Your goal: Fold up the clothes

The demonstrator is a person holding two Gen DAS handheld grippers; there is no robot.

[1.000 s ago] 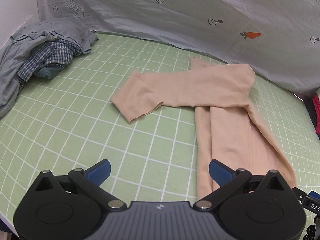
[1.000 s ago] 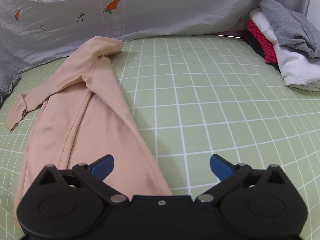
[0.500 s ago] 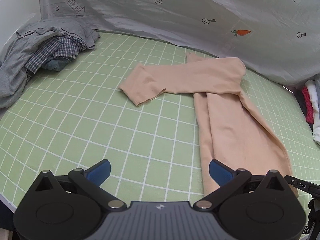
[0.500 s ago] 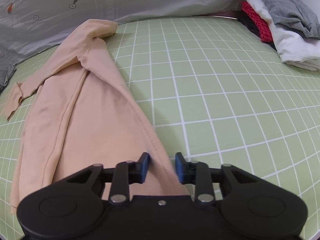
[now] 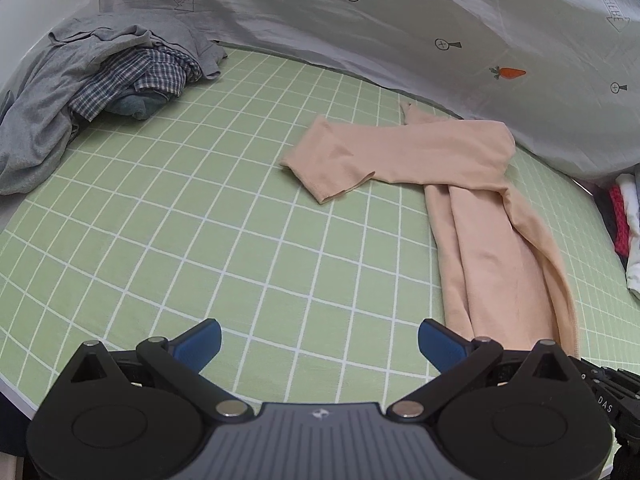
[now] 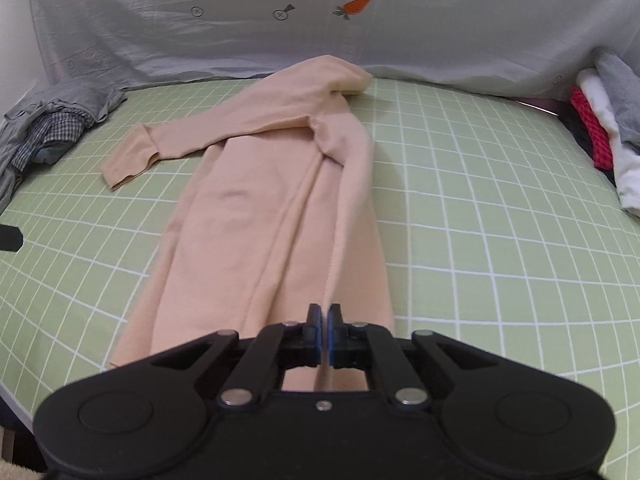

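A beige long-sleeved garment (image 6: 280,200) lies lengthwise on the green checked sheet (image 6: 460,220), folded narrow, one sleeve (image 6: 160,144) stretched out to the left. My right gripper (image 6: 323,322) is shut on the garment's near hem edge, lifting it slightly. In the left wrist view the garment (image 5: 480,240) lies at the right with its sleeve (image 5: 360,156) across the middle. My left gripper (image 5: 319,342) is open and empty above bare sheet, left of the garment's near end.
A pile of grey and plaid clothes (image 5: 100,80) sits at the far left. A stack of red, white and grey clothes (image 6: 600,136) sits at the right. A grey printed cloth (image 6: 280,20) hangs along the back. The sheet's near edge is close.
My right gripper went from open to shut on the garment's near hem and swung over the garment. My left gripper pulled back slightly, staying open.
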